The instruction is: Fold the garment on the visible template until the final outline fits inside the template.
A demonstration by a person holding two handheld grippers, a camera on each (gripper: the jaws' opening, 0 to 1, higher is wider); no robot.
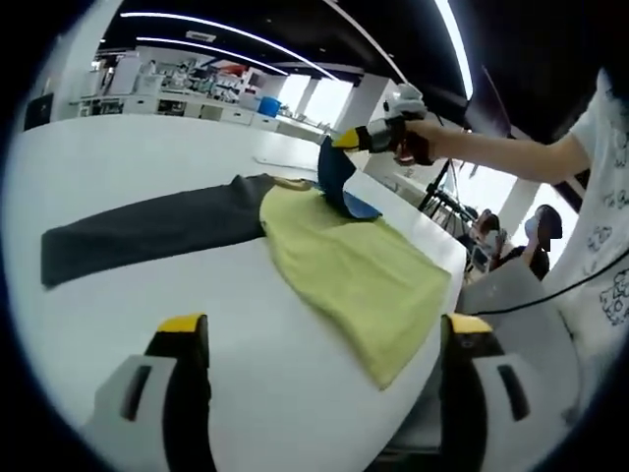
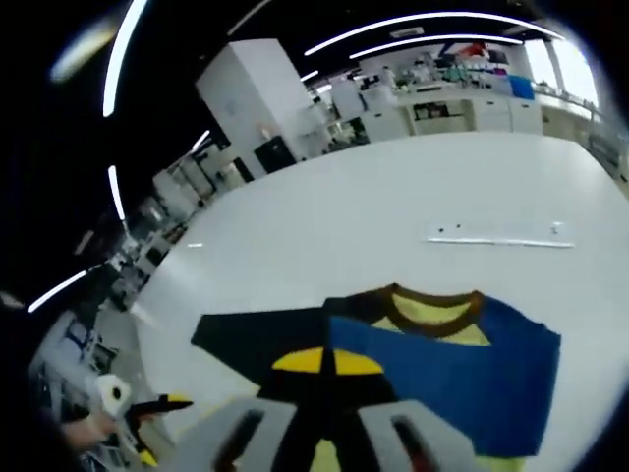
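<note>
**A:** So how far along is the fold, you reckon?

**B:** Early-to-middle, I'd say. The shirt (image 1: 344, 261) lies on the white desk (image 1: 147, 157), yellow body spread flat toward the near edge, one dark sleeve (image 1: 147, 231) still stretched straight out to the side. The right gripper (image 1: 346, 140) has the blue sleeve (image 1: 334, 177) lifted up off the desk, fingers clenched on the cloth. In the right gripper view that blue sleeve (image 2: 442, 369) hangs right in front of its own yellow-tipped fingers, with the brown collar (image 2: 432, 300) just behind.

**A:** And the left one?

**B:** Left gripper (image 1: 324, 339) hovers over the near edge of the desk, fingers spread wide, holding nothing. It pops up small in the right gripper view too (image 2: 157, 408).

**A:** See a template anywhere?

**B:** Can't make one out, honestly. My guess: both sleeves and the body fold are still to do.

**A:** Room?

**B:** Big open lab, ceiling light strips (image 1: 226, 25), white counters with gear at the back (image 1: 187, 98), bright windows, a couple of people sitting beyond the desk (image 1: 511, 241).
</note>
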